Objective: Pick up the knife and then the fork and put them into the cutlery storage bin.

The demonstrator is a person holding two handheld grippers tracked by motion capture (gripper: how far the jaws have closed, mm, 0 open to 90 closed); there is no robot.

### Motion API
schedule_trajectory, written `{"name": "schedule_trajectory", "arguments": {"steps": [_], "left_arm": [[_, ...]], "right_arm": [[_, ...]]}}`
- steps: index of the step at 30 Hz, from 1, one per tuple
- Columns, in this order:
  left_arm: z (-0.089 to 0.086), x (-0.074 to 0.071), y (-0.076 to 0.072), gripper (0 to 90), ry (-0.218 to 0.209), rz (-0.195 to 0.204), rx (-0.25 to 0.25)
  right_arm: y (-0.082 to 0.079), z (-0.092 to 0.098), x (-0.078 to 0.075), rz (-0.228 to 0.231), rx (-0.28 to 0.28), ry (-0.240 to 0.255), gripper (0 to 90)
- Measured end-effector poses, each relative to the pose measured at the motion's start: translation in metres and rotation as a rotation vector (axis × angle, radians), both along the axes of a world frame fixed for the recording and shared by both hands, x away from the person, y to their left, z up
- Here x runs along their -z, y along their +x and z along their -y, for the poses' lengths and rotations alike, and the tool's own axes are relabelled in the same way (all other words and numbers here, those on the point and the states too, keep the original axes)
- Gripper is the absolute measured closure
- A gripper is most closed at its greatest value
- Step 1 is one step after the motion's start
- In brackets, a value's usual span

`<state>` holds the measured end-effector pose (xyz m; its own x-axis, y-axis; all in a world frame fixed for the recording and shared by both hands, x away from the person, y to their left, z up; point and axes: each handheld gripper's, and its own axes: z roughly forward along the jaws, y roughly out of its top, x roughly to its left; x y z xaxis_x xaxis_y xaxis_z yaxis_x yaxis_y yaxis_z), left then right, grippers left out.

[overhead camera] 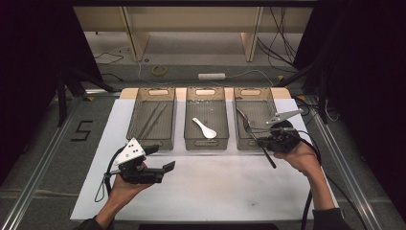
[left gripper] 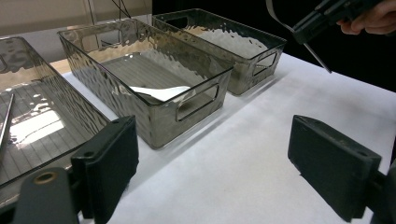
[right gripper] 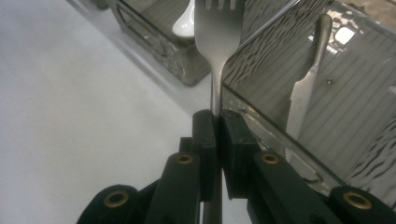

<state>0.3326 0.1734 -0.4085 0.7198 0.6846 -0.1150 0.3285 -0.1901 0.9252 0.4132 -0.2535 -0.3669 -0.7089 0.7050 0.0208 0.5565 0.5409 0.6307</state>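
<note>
While right gripper point(right gripper: 217, 122) fingers clamp slim steel fork point(right gripper: 215, 32); left gripper point(left gripper: 212, 158) fingers gape; rippled smoky bin point(right gripper: 261, 60) adjacent.

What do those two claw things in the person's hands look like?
Both are black and chunky. The left claw has flat, blocky black pads and a white three-cornered plate with black dots on top. The right claw carries a grey plate, and brass-coloured rivets show on its arms. A black cable trails from each. The person wears dark sleeves.

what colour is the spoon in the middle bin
White; the spoon shows best in the high view, lying in the middle bin.
</note>
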Motion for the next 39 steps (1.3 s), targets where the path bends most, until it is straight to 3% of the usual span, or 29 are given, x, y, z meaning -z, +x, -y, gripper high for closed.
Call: {"name": "schedule_trajectory", "arguments": {"steps": [15,39], "left_arm": [[0.0,0.0,0.0,16.0,-0.001,0.001,0.001],[0.0,0.0,0.0,16.0,-0.005,0.001,0.001]], "right_arm": [[0.033,-0.002,-0.023,0.022,0.054,0.023,85.4],[0.086,-0.005,-0.027,0.007,0.154,0.047,85.4]]}}
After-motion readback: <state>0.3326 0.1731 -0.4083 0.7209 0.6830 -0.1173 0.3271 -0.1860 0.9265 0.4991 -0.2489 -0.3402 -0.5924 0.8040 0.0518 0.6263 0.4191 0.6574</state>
